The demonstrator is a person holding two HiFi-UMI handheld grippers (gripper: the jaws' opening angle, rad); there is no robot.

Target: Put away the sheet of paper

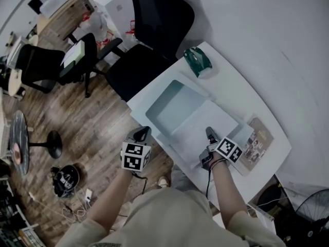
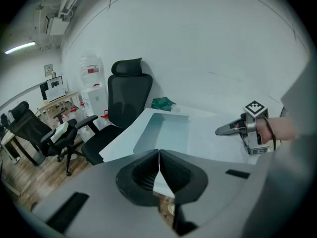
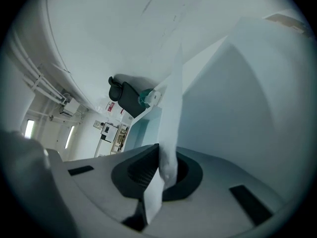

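Observation:
A white sheet of paper is spread over the near part of the white table, just this side of a shallow pale teal tray. My right gripper is shut on the sheet's near right edge. In the right gripper view the paper runs up from between the closed jaws. My left gripper is at the table's left edge, by the sheet's left corner. Its jaws are closed, and a white corner of the sheet shows between them.
A dark green object lies at the table's far end. A brown booklet rests near the right edge. Black office chairs stand beyond the table on the wooden floor. The tray lies ahead of the left gripper.

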